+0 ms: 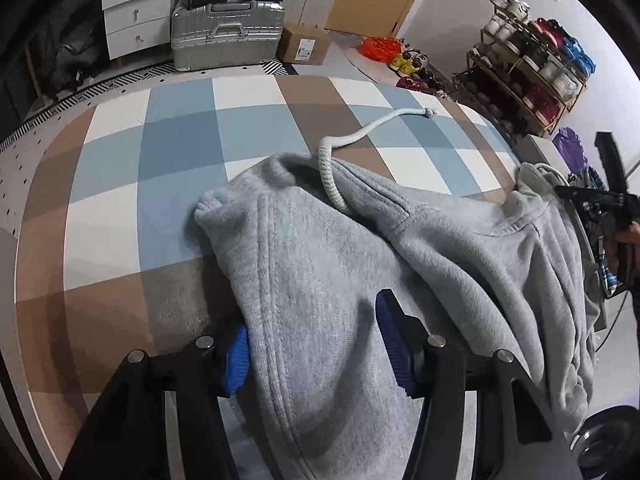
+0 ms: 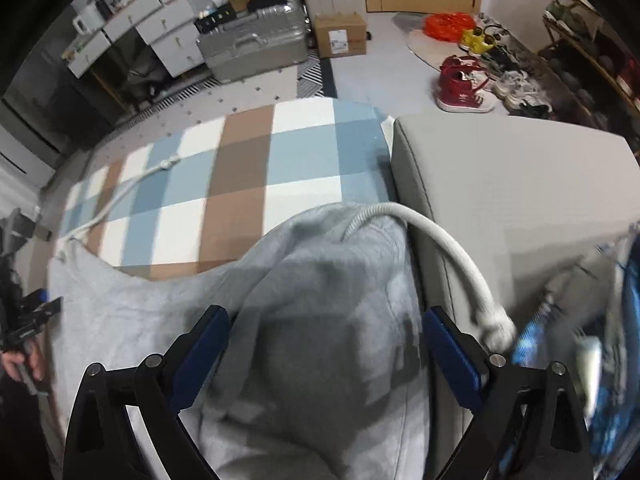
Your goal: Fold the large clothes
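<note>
A grey hoodie (image 1: 400,248) with white drawcords lies bunched on a blue, white and brown checked cover (image 1: 160,152). One cord (image 1: 352,140) trails across the cover. My left gripper (image 1: 316,344) stands open, its blue pads (image 1: 394,340) either side of a fold of the hoodie. In the right wrist view the hoodie (image 2: 304,300) fills the gap of my right gripper (image 2: 326,352), which is also open, jaws wide. The other cord (image 2: 448,248) loops to the right of it. The right gripper (image 1: 612,200) shows at the far right of the left view.
A grey cushion block (image 2: 500,184) abuts the cover on the right. Beyond the cover stand a silver suitcase (image 1: 228,36), a cardboard box (image 1: 304,44), white drawers (image 1: 136,12), a shoe rack (image 1: 528,68) and loose shoes (image 2: 464,84). Blue patterned cloth (image 2: 616,320) lies at the right.
</note>
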Tool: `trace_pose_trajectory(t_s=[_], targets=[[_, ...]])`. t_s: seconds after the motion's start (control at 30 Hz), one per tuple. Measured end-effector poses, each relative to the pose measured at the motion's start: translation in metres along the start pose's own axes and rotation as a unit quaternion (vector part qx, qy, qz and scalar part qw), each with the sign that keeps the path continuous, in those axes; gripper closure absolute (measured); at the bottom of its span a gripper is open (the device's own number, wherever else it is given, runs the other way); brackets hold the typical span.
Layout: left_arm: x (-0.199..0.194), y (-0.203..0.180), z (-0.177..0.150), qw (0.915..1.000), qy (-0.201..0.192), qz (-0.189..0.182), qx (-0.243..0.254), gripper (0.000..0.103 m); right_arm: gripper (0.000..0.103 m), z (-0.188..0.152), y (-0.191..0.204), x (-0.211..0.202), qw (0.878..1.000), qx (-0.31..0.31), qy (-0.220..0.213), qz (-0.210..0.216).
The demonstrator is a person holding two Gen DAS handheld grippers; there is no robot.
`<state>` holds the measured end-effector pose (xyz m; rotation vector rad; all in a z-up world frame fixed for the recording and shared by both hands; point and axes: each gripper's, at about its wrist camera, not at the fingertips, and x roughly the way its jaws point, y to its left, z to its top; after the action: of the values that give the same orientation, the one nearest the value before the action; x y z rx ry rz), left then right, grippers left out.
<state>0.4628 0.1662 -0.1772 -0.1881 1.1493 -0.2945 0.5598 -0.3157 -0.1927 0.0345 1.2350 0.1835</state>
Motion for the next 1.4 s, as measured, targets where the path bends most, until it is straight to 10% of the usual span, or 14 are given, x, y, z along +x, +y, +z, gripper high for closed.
trace_pose_trajectory(t_s=[0.27, 0.33, 0.5, 0.57, 0.87, 1.4], targets=[[0.003, -0.006, 0.002, 0.9998, -0.001, 0.020, -0.007, 0.052, 0.008, 0.017, 0.008, 0.013, 0.998, 0.018, -0.020, -0.058], [0.005, -0.008, 0.002, 0.9996, -0.002, 0.028, -0.007, 0.052, 0.043, 0.017, 0.011, 0.018, 0.998, 0.013, -0.013, -0.055], [0.004, -0.004, 0.000, 0.9981, -0.009, 0.056, -0.022, 0.079, 0.061, 0.011, 0.015, 0.029, 0.997, 0.006, -0.008, -0.082], [0.003, 0.003, -0.001, 0.9966, -0.020, 0.051, -0.061, 0.087, 0.093, 0.011, 0.011, 0.025, 0.995, 0.014, -0.023, -0.091], [0.015, -0.010, 0.009, 0.9946, -0.033, 0.090, -0.040, 0.091, 0.096, 0.014, 0.058, 0.011, 0.982, -0.073, -0.092, -0.148], [0.042, 0.034, 0.086, 0.9888, -0.008, 0.146, -0.030, 0.090, 0.097, 0.117, 0.064, 0.043, 0.974, -0.068, -0.111, -0.186]])
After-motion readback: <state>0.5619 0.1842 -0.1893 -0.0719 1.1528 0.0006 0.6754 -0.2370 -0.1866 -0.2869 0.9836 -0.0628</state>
